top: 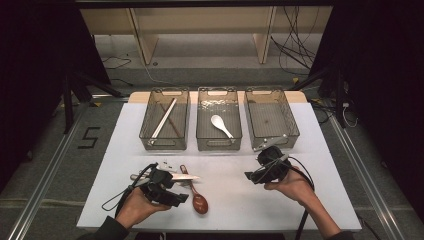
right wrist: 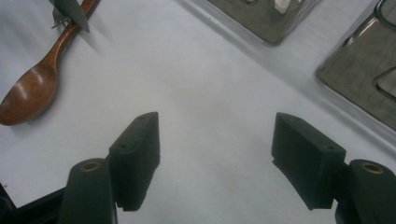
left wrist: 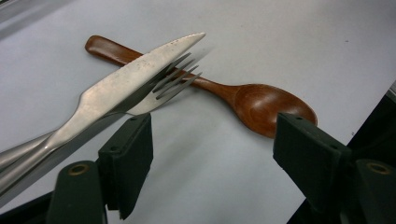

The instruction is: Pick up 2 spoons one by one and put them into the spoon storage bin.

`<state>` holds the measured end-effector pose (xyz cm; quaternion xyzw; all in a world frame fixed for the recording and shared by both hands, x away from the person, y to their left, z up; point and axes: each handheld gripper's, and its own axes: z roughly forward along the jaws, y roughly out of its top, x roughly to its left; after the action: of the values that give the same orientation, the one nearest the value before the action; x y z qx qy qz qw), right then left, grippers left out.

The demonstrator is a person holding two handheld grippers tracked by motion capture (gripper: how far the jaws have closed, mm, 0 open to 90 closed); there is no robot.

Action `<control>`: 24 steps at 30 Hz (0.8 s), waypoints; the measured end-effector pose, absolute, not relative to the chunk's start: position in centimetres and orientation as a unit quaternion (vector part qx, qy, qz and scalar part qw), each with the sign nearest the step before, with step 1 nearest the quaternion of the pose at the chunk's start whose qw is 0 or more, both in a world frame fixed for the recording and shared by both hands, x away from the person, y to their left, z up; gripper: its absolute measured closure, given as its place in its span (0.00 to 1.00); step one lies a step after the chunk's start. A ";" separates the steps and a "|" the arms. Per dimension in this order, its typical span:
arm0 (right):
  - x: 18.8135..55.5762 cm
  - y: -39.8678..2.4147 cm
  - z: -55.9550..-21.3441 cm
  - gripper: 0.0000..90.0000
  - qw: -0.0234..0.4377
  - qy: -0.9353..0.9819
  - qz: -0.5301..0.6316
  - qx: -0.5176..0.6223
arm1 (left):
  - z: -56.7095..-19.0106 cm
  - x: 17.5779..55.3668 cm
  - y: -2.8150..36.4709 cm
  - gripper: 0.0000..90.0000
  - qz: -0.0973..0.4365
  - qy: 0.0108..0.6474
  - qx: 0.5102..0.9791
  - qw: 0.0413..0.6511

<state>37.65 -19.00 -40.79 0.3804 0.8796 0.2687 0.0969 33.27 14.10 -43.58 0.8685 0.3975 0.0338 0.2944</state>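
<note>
The work in hand looks like sorting cutlery into the 3 bins at the far side of the table [top: 320, 165]: the left bin [top: 146, 131] holds what look like chopsticks, the middle bin [top: 201, 140] a white spoon [top: 220, 125], and the right bin [top: 295, 131] looks bare. The pile left to sort lies near the left edge: a knife [left wrist: 135, 79] rests across a fork [left wrist: 175, 80], and both cross the handle of a wooden spoon [left wrist: 261, 105]. The left gripper [left wrist: 212, 151] hangs just above this pile with its jaws apart and nothing between them; the spoon's bowl sits just past one pad and the knife lies outside the other. The likely trouble comes from the stacking: closing here could catch only the rim of the bowl, so the spoon may twist or slip out, and lifting it would tip the knife and fork off its handle and scatter them. A low approach could also nudge the knife first. The right gripper [right wrist: 215, 154] hovers released over bare table near the right bin, holding nothing, too far off to steady the pile.
</note>
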 end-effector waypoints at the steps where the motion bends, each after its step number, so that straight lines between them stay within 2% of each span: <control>1: 37.5 -19.0 -40.9 0.37 0.097 0.880 0.267 0.380 | -43.6 33.3 13.9 0.33 0.033 0.395 0.870 0.292; 8: 37.0 -19.2 -41.3 0.37 0.092 0.881 0.265 0.381 | -44.0 33.4 13.1 0.42 0.023 0.391 0.874 0.289; 12: 36.8 -19.2 -41.5 0.37 0.088 0.883 0.263 0.379 | -44.1 33.7 12.9 0.43 0.017 0.397 0.870 0.291; 17: 36.6 -19.2 -41.5 0.37 0.087 0.883 0.263 0.378 | -44.3 34.0 12.2 0.34 -0.002 0.417 0.863 0.287; 24: 36.6 -19.3 -41.5 0.37 0.085 0.884 0.262 0.378 | -44.6 34.3 11.0 0.28 -0.015 0.427 0.862 0.273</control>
<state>36.57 -19.30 -41.55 0.3779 0.8838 0.2624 0.0854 34.32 11.04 -44.61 0.8620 0.4268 -0.0155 0.2729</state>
